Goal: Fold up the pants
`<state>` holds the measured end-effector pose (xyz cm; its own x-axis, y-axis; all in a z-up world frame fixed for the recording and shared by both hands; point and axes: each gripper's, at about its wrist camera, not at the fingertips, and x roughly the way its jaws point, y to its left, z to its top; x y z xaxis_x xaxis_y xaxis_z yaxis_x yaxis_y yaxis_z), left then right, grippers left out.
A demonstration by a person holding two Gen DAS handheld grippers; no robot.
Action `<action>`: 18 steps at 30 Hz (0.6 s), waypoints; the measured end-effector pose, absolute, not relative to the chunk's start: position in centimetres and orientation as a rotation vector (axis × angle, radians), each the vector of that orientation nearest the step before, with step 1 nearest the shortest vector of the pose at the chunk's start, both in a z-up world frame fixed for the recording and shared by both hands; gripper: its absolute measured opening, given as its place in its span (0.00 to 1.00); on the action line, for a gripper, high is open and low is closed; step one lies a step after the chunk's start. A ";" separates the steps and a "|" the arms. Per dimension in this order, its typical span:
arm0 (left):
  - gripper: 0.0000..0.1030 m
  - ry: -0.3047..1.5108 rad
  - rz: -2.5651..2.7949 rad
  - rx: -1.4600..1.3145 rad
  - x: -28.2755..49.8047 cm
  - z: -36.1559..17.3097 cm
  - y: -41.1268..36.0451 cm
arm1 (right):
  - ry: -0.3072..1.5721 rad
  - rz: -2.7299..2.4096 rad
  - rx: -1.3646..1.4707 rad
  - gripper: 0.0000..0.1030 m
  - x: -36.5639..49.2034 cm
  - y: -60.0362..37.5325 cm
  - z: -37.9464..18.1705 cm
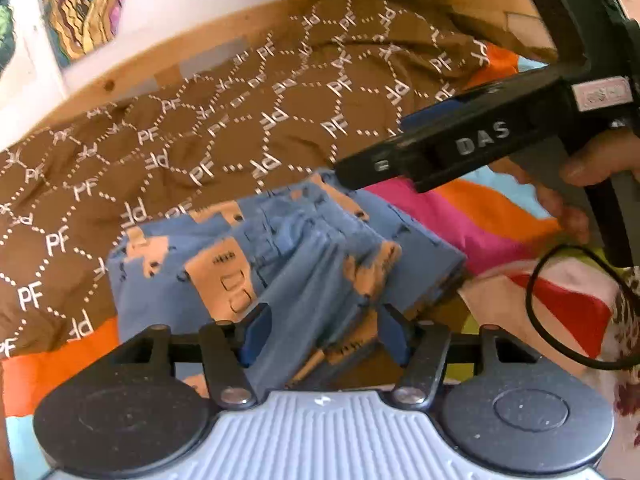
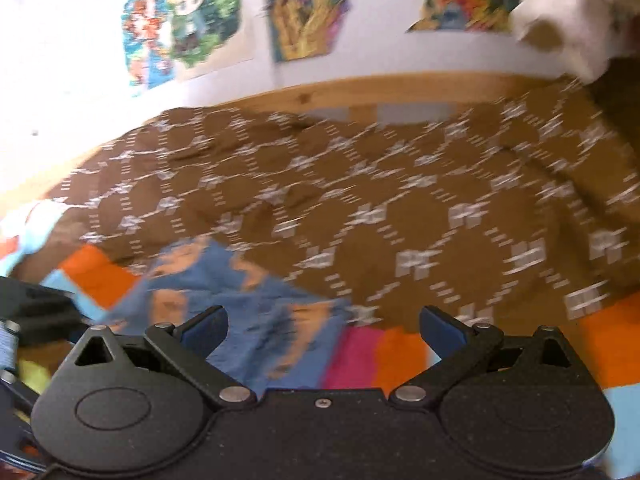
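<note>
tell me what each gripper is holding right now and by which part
The left gripper is shut on the pants, pinching a bunched fold at their near edge. The right gripper has its jaws open and holds nothing.

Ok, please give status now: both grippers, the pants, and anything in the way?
Left gripper shut on pants. Right gripper open, holding nothing. Pants bunched on brown blanket. Nothing blocking.

Bright, warm daylight; the right wrist view is smeared by motion blur, and fisheye distortion bends both views' edges.
</note>
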<state>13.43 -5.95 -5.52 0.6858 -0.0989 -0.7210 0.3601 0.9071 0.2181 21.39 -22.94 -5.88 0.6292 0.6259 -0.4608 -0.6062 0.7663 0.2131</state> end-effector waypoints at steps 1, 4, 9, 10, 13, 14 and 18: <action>0.60 0.781 -0.273 0.362 13.4 -5.6 -5.9 | 0.558 0.732 0.053 0.92 21.6 -22.5 -6.1; 0.48 0.785 -0.276 0.373 13.4 -5.7 -5.8 | 0.600 0.777 0.114 0.81 22.5 -21.4 -6.5; 0.32 0.787 -0.297 0.362 13.7 -5.8 -5.3 | 0.662 0.764 0.185 0.62 23.6 -20.8 -7.7; 0.27 0.785 -0.304 0.366 13.8 -5.9 -5.2 | 0.673 0.752 0.179 0.55 23.8 -20.6 -7.8; 0.16 0.779 -0.307 0.381 13.7 -5.9 -5.2 | 0.697 0.751 0.213 0.48 24.3 -20.5 -8.3; 0.14 0.777 -0.307 0.380 13.8 -5.8 -5.2 | 0.705 0.754 0.231 0.41 24.5 -20.6 -8.4; 0.08 0.771 -0.301 0.373 13.6 -5.5 -5.3 | 0.729 0.742 0.281 0.19 24.8 -21.0 -8.8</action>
<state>13.57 -5.30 -5.55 0.6806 -0.1272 -0.7215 0.3954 0.8929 0.2156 24.80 -21.03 -8.83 0.5095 0.6991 -0.5017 -0.5136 0.7149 0.4746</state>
